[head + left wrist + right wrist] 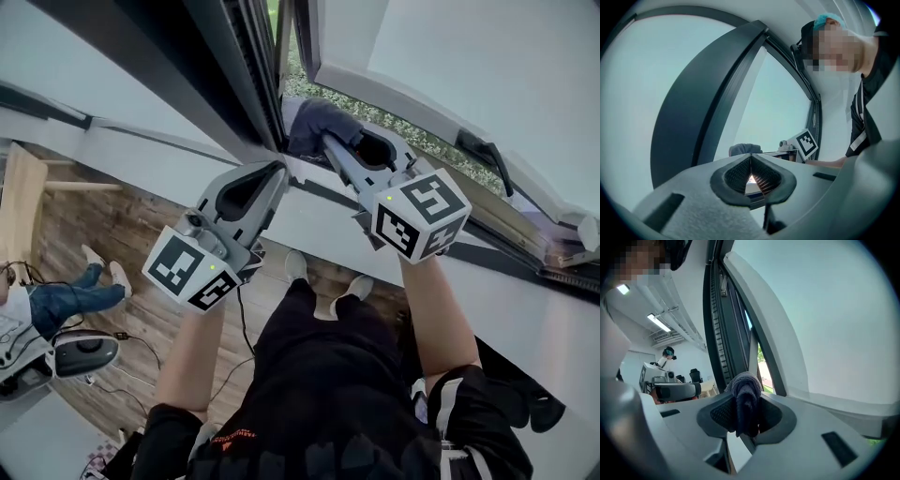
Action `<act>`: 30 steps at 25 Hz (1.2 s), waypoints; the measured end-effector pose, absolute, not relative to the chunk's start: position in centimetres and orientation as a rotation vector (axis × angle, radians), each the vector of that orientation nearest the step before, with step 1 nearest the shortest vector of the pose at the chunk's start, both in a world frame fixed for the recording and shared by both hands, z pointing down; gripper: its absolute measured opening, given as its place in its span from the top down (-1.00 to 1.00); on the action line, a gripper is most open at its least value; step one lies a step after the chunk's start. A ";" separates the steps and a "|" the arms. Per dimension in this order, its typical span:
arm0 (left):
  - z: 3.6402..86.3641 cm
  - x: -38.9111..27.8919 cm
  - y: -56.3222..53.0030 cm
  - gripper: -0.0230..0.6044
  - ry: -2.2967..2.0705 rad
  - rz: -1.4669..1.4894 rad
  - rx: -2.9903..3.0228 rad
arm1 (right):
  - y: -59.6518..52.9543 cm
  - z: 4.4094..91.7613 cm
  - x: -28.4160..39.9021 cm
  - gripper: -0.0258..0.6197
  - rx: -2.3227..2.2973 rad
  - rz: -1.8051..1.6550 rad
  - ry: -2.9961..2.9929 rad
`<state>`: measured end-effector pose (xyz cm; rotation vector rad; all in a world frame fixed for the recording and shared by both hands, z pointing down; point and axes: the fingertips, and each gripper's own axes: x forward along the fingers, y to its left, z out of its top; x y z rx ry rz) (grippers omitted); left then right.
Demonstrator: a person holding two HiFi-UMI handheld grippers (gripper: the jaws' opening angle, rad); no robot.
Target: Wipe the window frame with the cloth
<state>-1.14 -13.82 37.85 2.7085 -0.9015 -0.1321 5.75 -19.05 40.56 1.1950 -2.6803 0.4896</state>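
A dark grey cloth point(319, 125) is bunched at the tip of my right gripper point(330, 142), which is shut on it and holds it against the dark window frame point(246, 70) beside the gap of the opened sash. In the right gripper view the cloth point(746, 401) hangs folded between the jaws, with the frame point(721, 329) rising just behind. My left gripper point(278, 172) is shut and holds nothing, its tip just below and left of the cloth. In the left gripper view the cloth point(744, 149) shows beyond the closed jaw tips, under the dark frame bar point(701, 101).
The white open sash point(450, 66) with a black handle point(485, 150) leans out to the right. A white sill point(323, 220) runs below the grippers. A seated person's legs point(70, 295) and equipment point(66, 354) are on the wood floor at the left.
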 end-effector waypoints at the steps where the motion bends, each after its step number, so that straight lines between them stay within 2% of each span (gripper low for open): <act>1: 37.2 -0.8 -13.7 0.87 -0.887 -0.138 2.723 | -18.9 39.6 6.2 0.60 1.212 0.476 -2.686; 12: 29.9 6.0 -12.1 0.87 -0.584 -0.183 2.929 | -15.3 30.3 13.0 0.60 1.494 0.294 -2.695; 30: 26.4 15.8 -3.6 0.87 -0.221 -0.195 3.025 | -4.9 25.3 22.3 0.60 1.754 0.257 -2.656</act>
